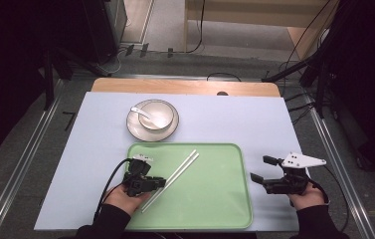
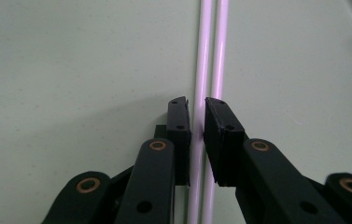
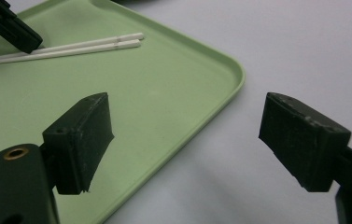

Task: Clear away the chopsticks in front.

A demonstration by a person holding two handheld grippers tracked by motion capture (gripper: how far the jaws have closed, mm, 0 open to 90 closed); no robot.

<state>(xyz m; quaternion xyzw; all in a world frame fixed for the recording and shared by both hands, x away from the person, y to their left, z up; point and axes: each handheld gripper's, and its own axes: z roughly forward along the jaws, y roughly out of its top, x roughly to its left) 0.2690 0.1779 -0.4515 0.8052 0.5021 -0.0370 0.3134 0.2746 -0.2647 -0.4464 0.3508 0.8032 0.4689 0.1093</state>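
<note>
White chopsticks point(image 1: 171, 180), a pair lying side by side, are seen on the green tray point(image 1: 215, 209), running diagonally from its near-left part towards the middle of its far edge. The tray sits at the near edge of the worktop point(image 1: 254, 119). The left gripper point(image 1: 159, 183) is held low over the near ends of the pair.

In the left gripper view the jaws stand nearly together, with one chopstick point(image 2: 200, 93) running through the narrow gap and the other chopstick point(image 2: 221, 56) passing just beside or under the right-hand jaw. Whether the pads actually press on the sticks cannot be told; a slit of light is seen on either side. The left gripper is therefore judged to be barely open, not firmly pinching.

The right gripper point(image 1: 260, 169) is held over the near-right edge of the tray, jaws spread wide, nothing between them.

Risks noted:
- Only one stick may be caught; the second would be left on the tray or pushed aside by the jaw.
- The sticks are thin, smooth and round; a grip this close to their ends may let them swing down or slip out when lifted.
- A jaw tip pressing on the tray may skid the pair out of line.
- The bowl point(image 1: 156, 115) with its spoon point(image 1: 139, 111) on a plate point(image 1: 140, 130) stands just beyond the tray's far edge; long sticks swung that way could strike it.
</note>
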